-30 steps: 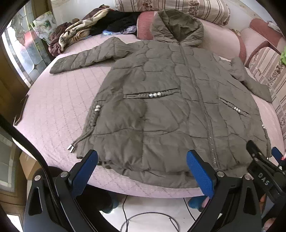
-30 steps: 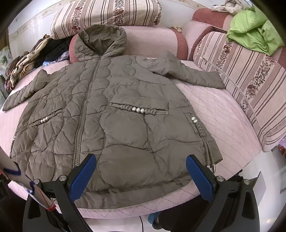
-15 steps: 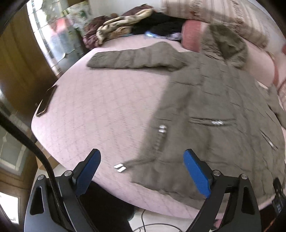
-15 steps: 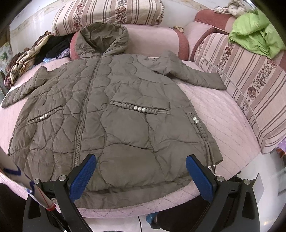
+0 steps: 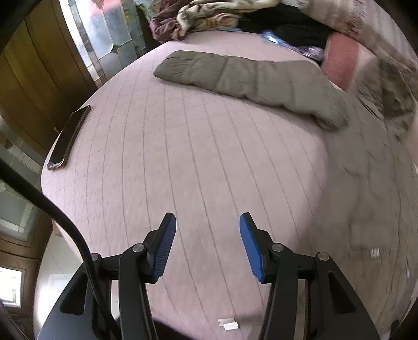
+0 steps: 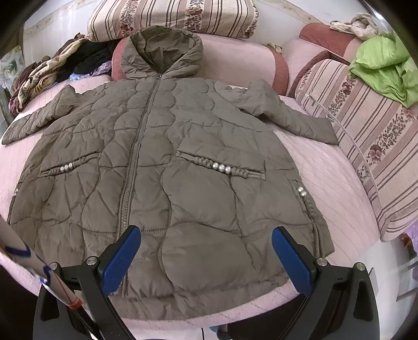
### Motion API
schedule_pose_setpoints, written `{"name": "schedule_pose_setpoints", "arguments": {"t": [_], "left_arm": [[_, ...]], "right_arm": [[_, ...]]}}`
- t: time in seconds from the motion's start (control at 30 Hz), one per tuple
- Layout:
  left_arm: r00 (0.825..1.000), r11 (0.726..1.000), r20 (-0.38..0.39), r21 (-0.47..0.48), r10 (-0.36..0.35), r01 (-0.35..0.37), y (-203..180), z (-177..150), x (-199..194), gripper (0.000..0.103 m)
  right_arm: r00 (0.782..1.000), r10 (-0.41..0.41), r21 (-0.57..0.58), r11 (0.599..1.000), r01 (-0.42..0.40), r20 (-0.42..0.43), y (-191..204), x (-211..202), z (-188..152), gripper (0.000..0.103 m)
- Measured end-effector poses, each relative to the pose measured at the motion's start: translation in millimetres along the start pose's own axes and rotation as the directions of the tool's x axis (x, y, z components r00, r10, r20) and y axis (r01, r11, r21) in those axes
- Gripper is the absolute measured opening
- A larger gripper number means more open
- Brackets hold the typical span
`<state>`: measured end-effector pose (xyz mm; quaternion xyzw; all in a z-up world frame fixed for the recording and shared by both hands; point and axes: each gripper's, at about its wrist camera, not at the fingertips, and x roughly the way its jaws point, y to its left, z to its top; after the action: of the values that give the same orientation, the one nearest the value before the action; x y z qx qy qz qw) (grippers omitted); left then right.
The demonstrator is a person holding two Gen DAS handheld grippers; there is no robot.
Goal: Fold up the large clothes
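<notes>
A large olive quilted hooded coat (image 6: 167, 167) lies flat, front up and zipped, on a pink quilted bed (image 6: 331, 183), sleeves spread to both sides. My right gripper (image 6: 206, 256) is open and empty, above the coat's bottom hem. In the left wrist view the coat's left sleeve (image 5: 243, 75) lies stretched across the bed (image 5: 183, 162), with the coat body blurred at the right. My left gripper (image 5: 207, 243) is open and empty over bare bedspread, left of the coat and short of the sleeve.
A phone (image 5: 69, 136) lies at the bed's left edge. A pile of clothes (image 5: 222, 13) sits at the head of the bed. Striped cushions (image 6: 365, 125) line the right side, with a green garment (image 6: 384, 68) on top. A wooden door (image 5: 28, 78) stands left.
My left gripper has swung left off the coat's hem toward the left sleeve and its jaws have narrowed. My right gripper has moved slightly forward over the hem.
</notes>
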<state>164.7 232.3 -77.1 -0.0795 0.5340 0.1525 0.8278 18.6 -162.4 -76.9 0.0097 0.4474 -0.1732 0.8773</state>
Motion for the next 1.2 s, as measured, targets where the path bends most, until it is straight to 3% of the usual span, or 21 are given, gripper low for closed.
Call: {"name": "schedule_pose_setpoints", "arguments": {"t": [0.17,0.4,0.6,0.73,0.83,1.0,1.03,1.13,1.2], "left_arm": [[1.000,0.996,0.015,-0.084,-0.022,0.023,20,45,30,0.050],[0.996,0.965,-0.003,-0.245,-0.095,0.091,53,113,87,0.050],[0.971,0.907,-0.012,-0.359,-0.238,0.218,74,162,131,0.050],[0.955,0.869,0.015,-0.409,-0.298,0.278,77,186,145,0.051],[0.932,0.818,0.032,-0.470,-0.361,0.332,81,204,159,0.052],[0.914,0.752,0.067,-0.547,-0.399,0.368,88,220,174,0.052],[0.918,0.759,0.065,-0.541,-0.391,0.361,86,224,175,0.045],[0.944,0.829,0.025,-0.471,-0.330,0.302,72,231,173,0.017],[0.943,0.838,0.014,-0.454,-0.333,0.303,68,230,166,0.012]], "right_arm": [[1.000,0.025,-0.026,0.999,-0.025,0.010,9,8,11,0.102],[1.000,0.023,-0.044,0.999,-0.024,-0.021,21,28,21,0.102],[0.997,0.004,-0.048,0.999,-0.008,-0.083,26,53,24,0.102],[0.996,-0.008,-0.047,0.999,0.004,-0.091,26,62,26,0.102],[0.996,-0.018,-0.043,0.999,0.014,-0.088,26,66,29,0.102],[0.995,-0.038,-0.044,0.998,0.034,-0.090,26,72,32,0.102],[0.995,-0.045,-0.050,0.998,0.041,-0.087,26,73,32,0.102],[0.996,-0.065,-0.078,0.995,0.060,-0.067,30,72,34,0.101],[0.997,-0.069,-0.092,0.994,0.065,-0.045,32,69,35,0.099]]}}
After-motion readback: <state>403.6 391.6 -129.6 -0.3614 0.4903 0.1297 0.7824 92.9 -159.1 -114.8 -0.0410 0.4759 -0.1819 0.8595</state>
